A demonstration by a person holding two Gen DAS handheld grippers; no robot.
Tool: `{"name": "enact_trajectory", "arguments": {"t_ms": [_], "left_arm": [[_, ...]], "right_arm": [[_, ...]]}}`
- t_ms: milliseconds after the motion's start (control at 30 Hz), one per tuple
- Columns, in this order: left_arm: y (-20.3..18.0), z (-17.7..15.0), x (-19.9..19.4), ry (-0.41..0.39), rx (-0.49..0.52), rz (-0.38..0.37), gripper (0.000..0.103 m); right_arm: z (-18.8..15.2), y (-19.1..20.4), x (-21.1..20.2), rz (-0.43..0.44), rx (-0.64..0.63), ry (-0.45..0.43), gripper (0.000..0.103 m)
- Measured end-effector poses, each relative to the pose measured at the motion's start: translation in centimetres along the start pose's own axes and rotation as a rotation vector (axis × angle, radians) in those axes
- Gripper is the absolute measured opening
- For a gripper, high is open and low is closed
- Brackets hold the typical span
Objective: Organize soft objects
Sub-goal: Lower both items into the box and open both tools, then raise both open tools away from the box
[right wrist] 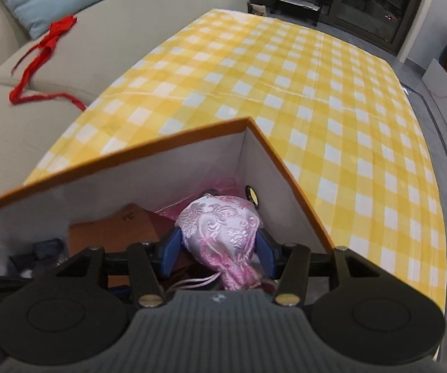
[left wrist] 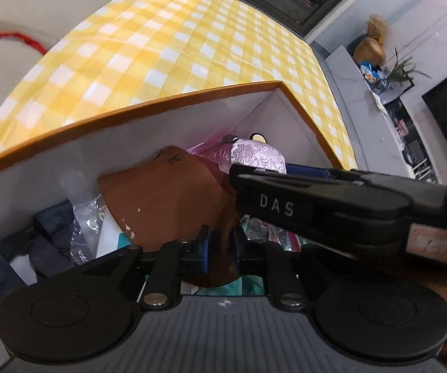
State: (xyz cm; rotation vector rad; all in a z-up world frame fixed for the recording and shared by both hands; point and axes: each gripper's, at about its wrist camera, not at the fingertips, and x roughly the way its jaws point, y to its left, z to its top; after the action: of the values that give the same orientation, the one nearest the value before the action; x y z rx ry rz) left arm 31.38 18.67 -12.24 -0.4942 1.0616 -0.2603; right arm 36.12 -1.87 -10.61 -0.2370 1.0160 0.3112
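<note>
While both grippers reach down into the orange-rimmed box (right wrist: 148, 147), the right gripper (right wrist: 220, 244) has its blue pads against either side of a pink brocade drawstring pouch (right wrist: 220, 227), clamped on it at the lower centre of the right wrist view, inside the box near its far corner. From the left wrist view, the left gripper (left wrist: 220, 244) sits at the lower centre with its jaws a little apart; a brown leather-like piece (left wrist: 167, 199) lies between and beyond the pads, and whether they press on it I cannot tell. That brown piece rests on a heap of soft things in the box, with crinkled clear plastic (left wrist: 85, 227) and dark blue cloth (left wrist: 49, 217) at lower left. The box stands on a yellow checked tablecloth (right wrist: 285, 93). A red ribbon (right wrist: 43, 52) lies on the beige sofa (right wrist: 105, 31) at upper left.
</note>
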Motion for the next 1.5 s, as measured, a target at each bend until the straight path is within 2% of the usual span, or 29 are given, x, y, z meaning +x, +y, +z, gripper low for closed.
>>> {"name": "enact_trajectory", "arguments": {"t_ms": [33,100,167,300,567,733,900,1000,1233,1500], "left_arm": [[0.1,0.0,0.1,0.004,-0.01,0.002,0.03],[0.2,0.0,0.2,0.013,-0.019,0.0,0.038],[0.0,-0.1,0.1,0.012,-0.001,0.012,0.041],[-1.2,-0.1,-1.1,-0.018,0.061,0.071,0.058],[-3.2,-0.6,-3.8,-0.041,0.13,0.092,0.068],[-4.0,-1.2,-5.8,-0.068,0.19,0.137,0.073],[-5.1,-3.1,-7.9,-0.095,0.276,0.184,0.073],[-5.3,-4.1,-9.1,-0.11,0.293,0.203,0.074],[-4.5,-6.4,-12.6,-0.132,0.242,0.188,0.086],[-1.8,-8.8,-14.2,-0.136,0.092,0.211,0.087]], "right_arm": [[-0.1,0.0,0.2,-0.001,-0.006,0.002,0.056],[-0.2,0.1,0.1,0.005,-0.023,0.001,0.059],[-0.4,0.0,-0.6,0.006,-0.024,-0.011,0.066],[-0.6,-0.8,-2.2,0.016,-0.003,-0.03,0.066],[-1.6,-2.7,-6.7,0.007,0.057,-0.063,0.067],[-2.9,-3.1,-10.5,0.007,0.065,-0.097,0.068],[-4.9,-2.9,-13.7,-0.014,0.022,-0.112,0.069],[-6.2,-2.8,-15.2,-0.023,0.011,-0.114,0.069],[-9.4,-2.9,-17.8,-0.025,0.011,-0.117,0.072],[-11.8,-1.3,-18.2,0.053,0.073,-0.121,0.077]]}}
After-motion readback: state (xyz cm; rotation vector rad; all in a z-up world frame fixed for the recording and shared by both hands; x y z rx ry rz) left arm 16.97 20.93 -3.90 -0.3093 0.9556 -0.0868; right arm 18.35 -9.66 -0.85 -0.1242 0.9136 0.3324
